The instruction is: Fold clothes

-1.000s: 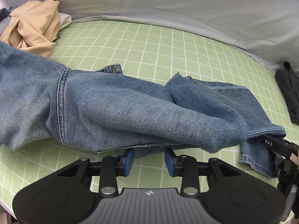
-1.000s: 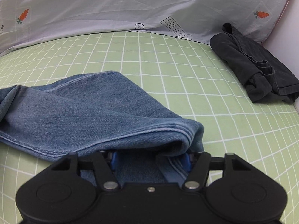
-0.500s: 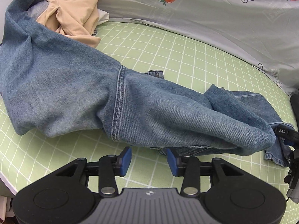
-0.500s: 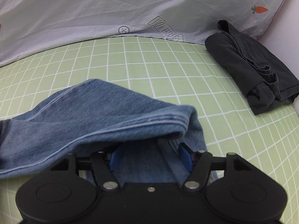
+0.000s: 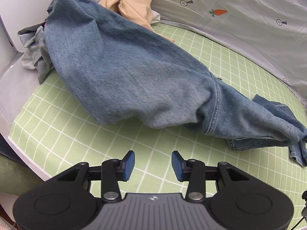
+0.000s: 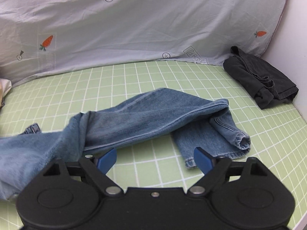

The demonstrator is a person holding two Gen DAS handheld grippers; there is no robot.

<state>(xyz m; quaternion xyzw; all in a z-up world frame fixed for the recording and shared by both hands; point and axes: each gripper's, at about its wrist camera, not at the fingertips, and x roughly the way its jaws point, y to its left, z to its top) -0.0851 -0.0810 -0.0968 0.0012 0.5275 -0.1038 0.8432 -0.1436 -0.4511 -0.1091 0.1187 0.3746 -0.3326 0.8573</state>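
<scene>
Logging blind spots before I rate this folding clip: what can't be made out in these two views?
- Left wrist view: the jeans cover part of the beige garment and grey clothes; their extent is hidden.
- Left wrist view: the jeans' hem end is cut off by the right edge.
- Right wrist view: the jeans' waist end leaves the left edge.
- Right wrist view: the black garment is folded; its type is unclear.

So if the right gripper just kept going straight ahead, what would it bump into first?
Probably the jeans: the right gripper, jaws opening with nothing between them, points at the folded leg lying just ahead on the green mat.
</scene>
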